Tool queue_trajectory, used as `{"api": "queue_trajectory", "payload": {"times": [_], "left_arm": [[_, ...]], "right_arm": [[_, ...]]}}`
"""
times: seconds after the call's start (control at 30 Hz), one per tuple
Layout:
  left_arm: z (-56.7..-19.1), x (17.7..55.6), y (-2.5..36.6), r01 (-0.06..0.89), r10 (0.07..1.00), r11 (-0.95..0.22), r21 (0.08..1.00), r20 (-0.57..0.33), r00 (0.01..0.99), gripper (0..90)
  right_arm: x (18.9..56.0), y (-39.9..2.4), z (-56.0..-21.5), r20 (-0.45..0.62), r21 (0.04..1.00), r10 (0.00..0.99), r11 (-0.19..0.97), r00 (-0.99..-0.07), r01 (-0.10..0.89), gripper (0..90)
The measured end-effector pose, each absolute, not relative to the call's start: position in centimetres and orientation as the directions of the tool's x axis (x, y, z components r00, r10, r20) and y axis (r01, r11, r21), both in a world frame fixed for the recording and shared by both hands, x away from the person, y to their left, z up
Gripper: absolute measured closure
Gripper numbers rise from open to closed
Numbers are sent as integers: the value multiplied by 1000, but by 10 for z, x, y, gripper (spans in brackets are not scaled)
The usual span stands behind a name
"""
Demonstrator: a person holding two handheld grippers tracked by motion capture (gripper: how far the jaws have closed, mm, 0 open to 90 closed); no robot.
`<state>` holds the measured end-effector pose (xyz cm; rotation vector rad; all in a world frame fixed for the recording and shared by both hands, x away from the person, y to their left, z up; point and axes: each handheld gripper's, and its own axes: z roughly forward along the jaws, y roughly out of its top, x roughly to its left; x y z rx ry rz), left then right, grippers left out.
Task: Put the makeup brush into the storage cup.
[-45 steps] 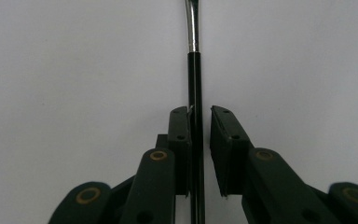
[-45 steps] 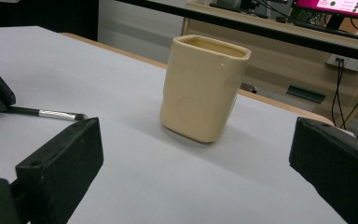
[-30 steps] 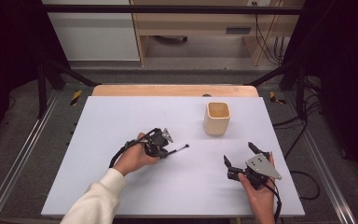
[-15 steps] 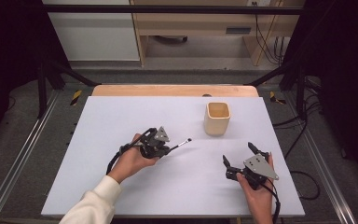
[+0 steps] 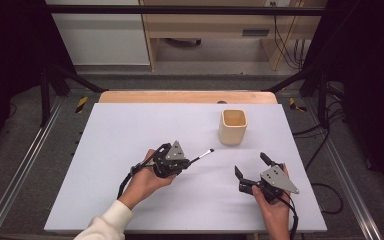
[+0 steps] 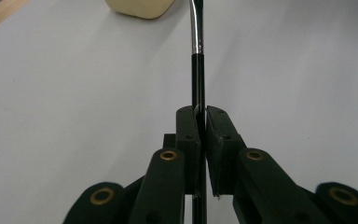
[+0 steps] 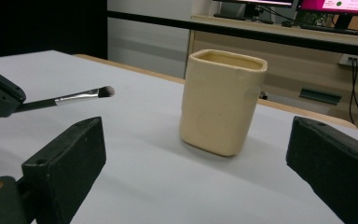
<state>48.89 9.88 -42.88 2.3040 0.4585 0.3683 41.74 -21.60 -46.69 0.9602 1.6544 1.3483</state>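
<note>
Your slim black-handled makeup brush (image 5: 201, 156) with silver ferrule is clamped in your left gripper (image 5: 186, 163), raised above the white table (image 5: 120, 130), tip toward the cream square ceramic cup (image 5: 232, 127). Your right gripper (image 5: 250, 166) gapes, grasping nothing.

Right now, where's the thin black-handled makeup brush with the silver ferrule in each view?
High view: the makeup brush juts right and up from the left gripper, mid-table, tip toward the cream square ceramic cup.
Left gripper view: the brush runs straight up the centre from between the shut jaws.
Right gripper view: the brush sits at left, bristles pointing right, above the near left jaw.
Shared landmark: the cup, also at the top edge in the left gripper view.
</note>
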Motion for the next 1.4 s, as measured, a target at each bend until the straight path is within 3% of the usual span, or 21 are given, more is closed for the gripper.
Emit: {"api": "queue_trajectory", "payload": {"times": [0.37,1.03,1.23,1.4], "left_arm": [[-425,481,96,188,453,-595,781,133,881,844],[-419,464,107,142,496,-494,858,144,856,844],[-419,462,109,137,511,-467,874,140,848,844],[-417,460,110,133,523,-440,888,133,842,844]], "right_arm": [[416,-211,-464,5,997,907,26,-420,68,33],[411,-174,-437,87,996,868,-66,-488,60,16],[415,-163,-429,178,984,835,-148,-520,99,42],[418,-151,-427,169,986,836,-136,-523,100,39]]}}
